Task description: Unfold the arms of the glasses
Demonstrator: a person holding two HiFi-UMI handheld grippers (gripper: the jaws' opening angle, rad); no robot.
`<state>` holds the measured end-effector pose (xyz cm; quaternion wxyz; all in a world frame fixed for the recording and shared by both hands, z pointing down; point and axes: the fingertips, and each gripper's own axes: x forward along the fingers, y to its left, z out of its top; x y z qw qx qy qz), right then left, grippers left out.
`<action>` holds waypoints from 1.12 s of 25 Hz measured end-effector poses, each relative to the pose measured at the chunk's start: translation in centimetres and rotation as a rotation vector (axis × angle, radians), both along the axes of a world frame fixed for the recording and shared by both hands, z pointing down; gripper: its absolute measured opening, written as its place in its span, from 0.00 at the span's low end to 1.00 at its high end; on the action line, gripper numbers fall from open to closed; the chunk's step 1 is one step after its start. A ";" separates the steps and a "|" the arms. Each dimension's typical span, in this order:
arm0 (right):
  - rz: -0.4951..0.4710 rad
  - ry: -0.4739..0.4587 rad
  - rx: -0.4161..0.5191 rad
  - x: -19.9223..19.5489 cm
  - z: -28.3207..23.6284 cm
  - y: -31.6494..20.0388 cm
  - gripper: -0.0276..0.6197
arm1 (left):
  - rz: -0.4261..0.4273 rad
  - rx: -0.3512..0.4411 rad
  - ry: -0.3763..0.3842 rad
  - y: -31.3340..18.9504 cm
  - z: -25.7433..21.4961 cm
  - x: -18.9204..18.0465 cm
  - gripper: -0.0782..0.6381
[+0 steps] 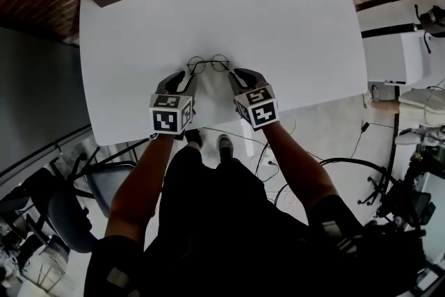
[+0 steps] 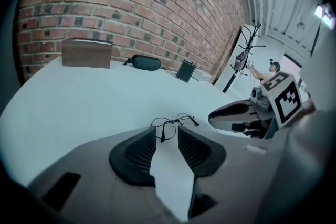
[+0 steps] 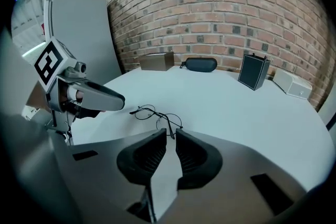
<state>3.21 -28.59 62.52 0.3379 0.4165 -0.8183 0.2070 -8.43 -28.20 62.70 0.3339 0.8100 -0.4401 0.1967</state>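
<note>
Both left gripper (image 1: 185, 76), right gripper (image 1: 238, 75) flanking glasses (image 1: 208, 65)

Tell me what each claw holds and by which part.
Nothing is held. The glasses lie on the table just beyond the tips of the left claw, jaws apart, and the right claw, all but shut.

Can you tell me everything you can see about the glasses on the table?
The glasses have two round lenses in a thin, dark wire frame. Their arms look folded in behind the lenses. They lie flat on the white table, near its front edge. The left gripper and the right gripper are close at either end. I cannot tell if either one touches them.
</note>
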 end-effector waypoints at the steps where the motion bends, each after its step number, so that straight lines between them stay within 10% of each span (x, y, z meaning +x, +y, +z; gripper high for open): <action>1: 0.002 0.004 -0.006 0.0 0.4 -0.1 0.07 | 0.008 0.003 -0.014 -0.1 0.4 0.1 0.28; 28: -0.074 0.115 -0.031 -1.0 3.6 -0.9 0.08 | 0.097 -0.071 -0.163 -0.7 4.3 1.0 0.16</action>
